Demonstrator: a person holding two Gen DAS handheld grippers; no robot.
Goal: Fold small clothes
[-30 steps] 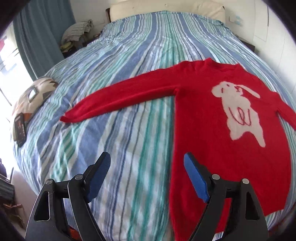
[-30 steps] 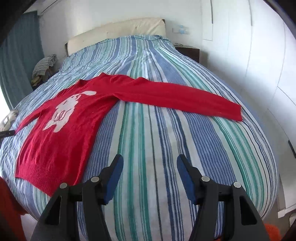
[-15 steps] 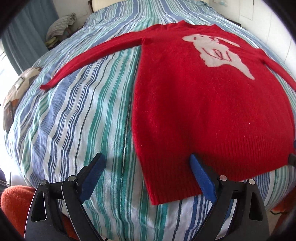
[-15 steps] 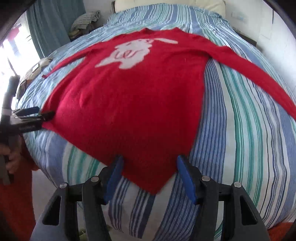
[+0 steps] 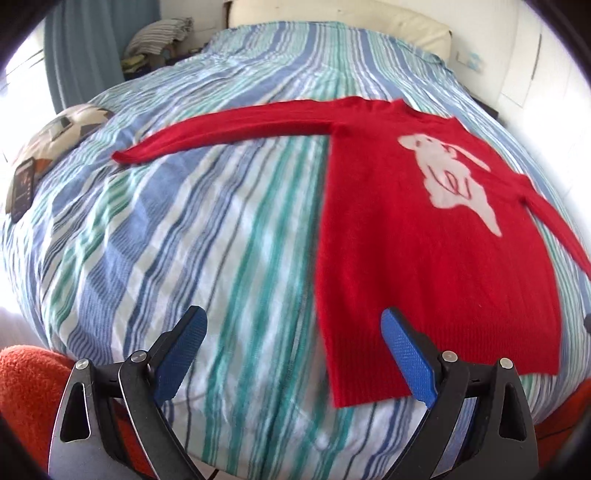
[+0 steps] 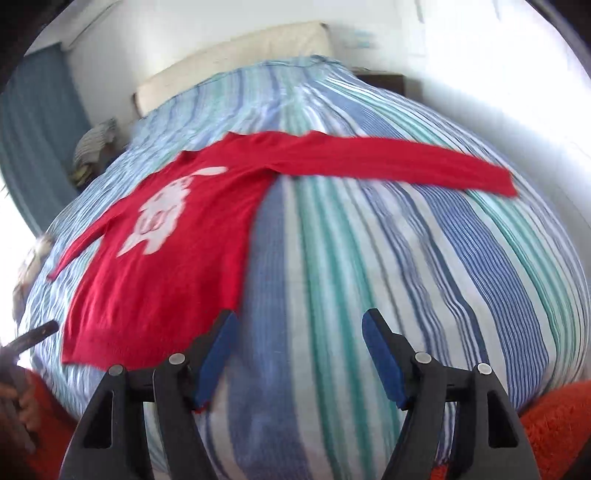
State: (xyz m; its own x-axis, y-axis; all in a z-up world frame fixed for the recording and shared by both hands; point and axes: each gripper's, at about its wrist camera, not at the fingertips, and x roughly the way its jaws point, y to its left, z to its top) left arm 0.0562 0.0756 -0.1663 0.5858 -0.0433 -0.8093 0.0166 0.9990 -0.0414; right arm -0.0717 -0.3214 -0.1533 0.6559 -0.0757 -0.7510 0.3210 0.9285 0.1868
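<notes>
A red sweater [image 5: 424, 251] with a white rabbit on its chest lies flat on the striped bed [image 5: 192, 229], both sleeves spread out. My left gripper [image 5: 293, 332] hovers open over the bed's near edge. Its right fingertip [image 5: 399, 339] stands above the hem's left corner, and only bed cover shows between the jaws. In the right wrist view the sweater [image 6: 166, 266] lies to the left and its sleeve [image 6: 406, 166] stretches right. My right gripper [image 6: 299, 328] is opening beside the hem's right corner, with nothing between its jaws.
A patterned cushion [image 5: 70, 129] and a dark phone [image 5: 22, 184] lie at the bed's left edge. Folded clothes [image 5: 159, 33] sit by the blue curtain [image 5: 85, 48]. A cream headboard [image 6: 236, 62] and a dark nightstand [image 6: 380, 79] stand at the back. Orange fabric [image 5: 26, 387] shows below.
Both views were centred on the sweater's hem half a second ago. The left gripper has swung left and the right gripper right, each now at an outer corner of the hem. The right jaws stand wider.
</notes>
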